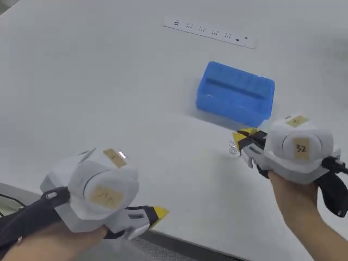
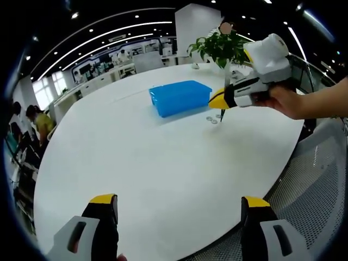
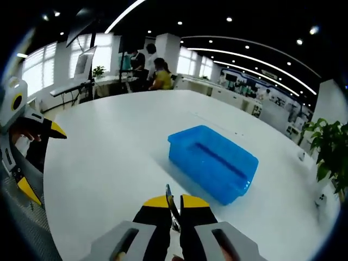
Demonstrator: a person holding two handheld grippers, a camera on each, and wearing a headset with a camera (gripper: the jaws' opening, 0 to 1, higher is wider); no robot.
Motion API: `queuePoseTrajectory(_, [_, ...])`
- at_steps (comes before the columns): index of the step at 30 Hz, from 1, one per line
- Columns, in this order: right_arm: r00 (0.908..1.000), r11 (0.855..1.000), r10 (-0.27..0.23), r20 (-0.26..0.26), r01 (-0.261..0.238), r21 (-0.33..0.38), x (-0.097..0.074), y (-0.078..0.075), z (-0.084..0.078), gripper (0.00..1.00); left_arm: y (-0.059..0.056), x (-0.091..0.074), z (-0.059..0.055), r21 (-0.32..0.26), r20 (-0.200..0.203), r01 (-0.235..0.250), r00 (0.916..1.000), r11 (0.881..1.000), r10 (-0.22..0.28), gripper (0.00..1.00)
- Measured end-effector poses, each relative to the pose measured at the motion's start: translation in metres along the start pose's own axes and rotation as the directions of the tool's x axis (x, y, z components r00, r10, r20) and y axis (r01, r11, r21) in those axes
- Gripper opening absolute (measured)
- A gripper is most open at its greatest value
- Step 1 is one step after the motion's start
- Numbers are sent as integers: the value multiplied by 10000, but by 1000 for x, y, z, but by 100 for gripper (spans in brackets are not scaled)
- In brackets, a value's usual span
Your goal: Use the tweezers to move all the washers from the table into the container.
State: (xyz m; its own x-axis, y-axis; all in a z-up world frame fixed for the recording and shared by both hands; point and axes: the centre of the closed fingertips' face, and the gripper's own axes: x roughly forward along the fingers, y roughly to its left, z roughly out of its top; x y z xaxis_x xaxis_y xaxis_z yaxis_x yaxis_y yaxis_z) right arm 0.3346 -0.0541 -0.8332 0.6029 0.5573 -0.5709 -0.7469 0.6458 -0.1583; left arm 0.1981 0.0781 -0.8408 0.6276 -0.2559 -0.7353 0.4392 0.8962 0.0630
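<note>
Left gripper is idling at the near edge of the table, its jaws standing wide apart and gripping nothing; right gripper, further in, is clamping the tweezers between jaws drawn almost together, the thin blades sticking out ahead of the yellow tips. The main risk, as I judge it, is sitting in that pinch. Too hard a squeeze is likely to be flicking a washer sideways across the smooth top; too light a one is likely to be letting it drop on the way. The washers are flat and thin, so the tips may also be skating over them without catching an edge; a slight roll of the hand could be twisting the tweezers in the jaws.

In the left gripper view the washers are lying as a small cluster on the bare table, just beside and below the tweezers' point; whether the tips are touching them I cannot tell. The container, blue and open-topped, is sitting just beyond them, so the carry is looking short; a power strip is lying well apart at the far side.
</note>
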Motion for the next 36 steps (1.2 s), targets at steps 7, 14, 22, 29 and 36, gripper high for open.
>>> queuePoseTrajectory(7, [9995,9991,-296,63,294,309,0,-8,-1,1,1,-1,0,19,39,-64,10000,10000,64,96])
queuePoseTrajectory(14, [9998,9954,-162,-123,173,944,-5,-15,-7,1,2,-1,1,-2,94,-90,9999,10000,90,96])
queuePoseTrajectory(22, [9999,9344,75,-94,-36,3563,-7,-28,-11,2,1,0,1,32,62,-59,10000,10000,59,96])
queuePoseTrajectory(29, [9997,9375,-121,228,34,3479,1,-33,6,3,1,0,0,15,15,-44,10000,10000,44,96])
queuePoseTrajectory(36, [9999,9443,-94,61,69,3291,9,-33,4,3,1,0,-1,14,-50,-51,10000,10000,51,96])
